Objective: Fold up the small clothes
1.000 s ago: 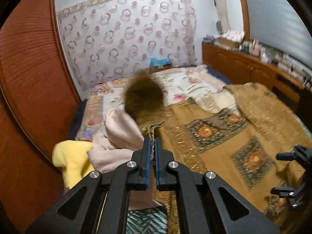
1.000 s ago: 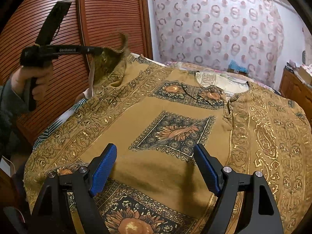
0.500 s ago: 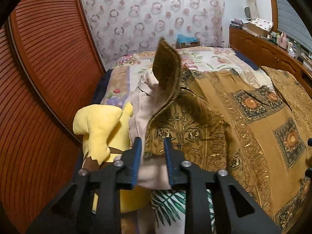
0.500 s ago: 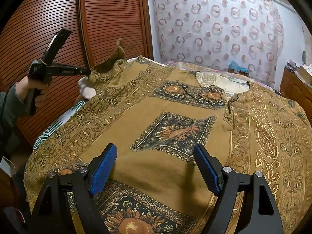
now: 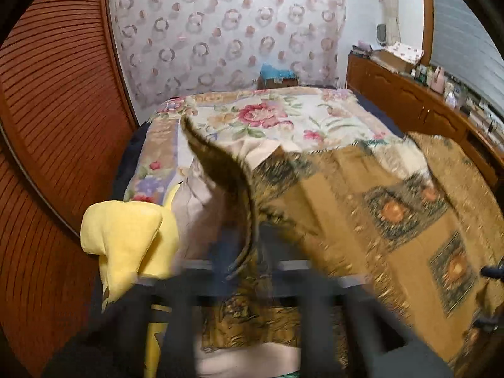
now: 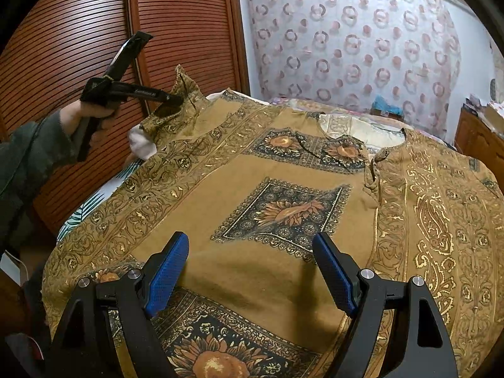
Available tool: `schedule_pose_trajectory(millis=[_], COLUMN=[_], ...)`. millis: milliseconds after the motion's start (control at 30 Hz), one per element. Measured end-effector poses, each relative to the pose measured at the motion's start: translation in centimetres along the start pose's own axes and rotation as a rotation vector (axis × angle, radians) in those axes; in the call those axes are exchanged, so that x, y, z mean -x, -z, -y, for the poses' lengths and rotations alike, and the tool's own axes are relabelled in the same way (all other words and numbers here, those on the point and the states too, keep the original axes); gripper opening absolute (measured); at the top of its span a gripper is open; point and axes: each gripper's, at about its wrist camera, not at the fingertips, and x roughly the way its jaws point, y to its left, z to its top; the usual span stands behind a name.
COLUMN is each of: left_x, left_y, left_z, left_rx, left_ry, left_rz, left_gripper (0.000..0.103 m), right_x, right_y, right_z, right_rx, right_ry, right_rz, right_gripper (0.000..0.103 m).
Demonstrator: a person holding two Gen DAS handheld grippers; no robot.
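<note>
A ribbed red-brown wardrobe stood at the left, and before it a hand held the left gripper, whose jaws had just closed onto the raised corner of the mustard patterned garment; pale lettering on its arm was too small to read. The garment lay spread over the bed, beside a yellow cloth in the left wrist view. The right gripper hung over its middle, jaws spread and empty, with a ring-patterned curtain behind.

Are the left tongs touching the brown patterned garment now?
Touching. In the right wrist view, the left tongs are shut on a raised edge of the brown patterned garment.
</note>
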Motion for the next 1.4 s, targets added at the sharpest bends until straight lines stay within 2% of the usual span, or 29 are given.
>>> schedule_pose_trajectory(millis=[67,200,333,467,500,633,700,867,967,1133,1233,1400], left_x=[1.1,4.1,6.1,6.9,7.0,6.8,6.6,5.5,4.4,3.0,2.5,2.4], left_y=[-0.6,-1.8,-2.8,-2.8,-2.6,-1.0,0.1,4.4,6.5,8.7,9.5,10.1], left_z=[0.8,5.1,9.7,12.2,12.4,12.0,11.3,8.9,7.3,6.0,5.7,5.1], left_rx=[0.011,-0.087,-0.157,-0.195,-0.198,-0.21,-0.207,-0.185,-0.167,-0.128,-0.102,-0.048], left_ry=[0.048,0.107,0.134,0.17,0.182,0.171,0.163,0.124,0.081,0.042,0.018,0.018], left_rz=[0.01,0.048,0.087,0.097,0.098,0.078,0.066,0.014,-0.02,-0.028,-0.01,-0.002], left_gripper=[0.004,0.004,0.005,0.044,0.047,0.057,0.065,0.078,0.078,0.078,0.078,0.078], right_x=[0.1,0.2,0.3,0.4,0.4,0.5,0.5,0.6,0.7,-1.3,-4.0,-9.5], right_y=[0.0,0.1,0.2,0.2,0.1,0.2,0.2,-0.7,-2.5,-5.9,-7.4,-9.3], right_z=[0.1,0.3,0.4,0.9,1.1,1.8,2.0,2.3,2.7,3.1,3.0,1.4], right_rx=[-0.003,-0.006,-0.013,-0.036,-0.042,-0.071,-0.079,-0.056,-0.027,0.023,0.045,0.078], right_ry=[-0.001,-0.002,-0.002,-0.008,-0.011,-0.019,-0.022,-0.025,-0.034,-0.047,-0.06,-0.148], right_rz=[0.002,0.006,0.009,0.007,0.006,0.005,0.001,-0.016,-0.012,-0.015,-0.039,-0.108], right_gripper=[0.083,0.083,0.083,0.083,0.083,0.083,0.083,0.083,0.083,0.082,0.08,0.073])
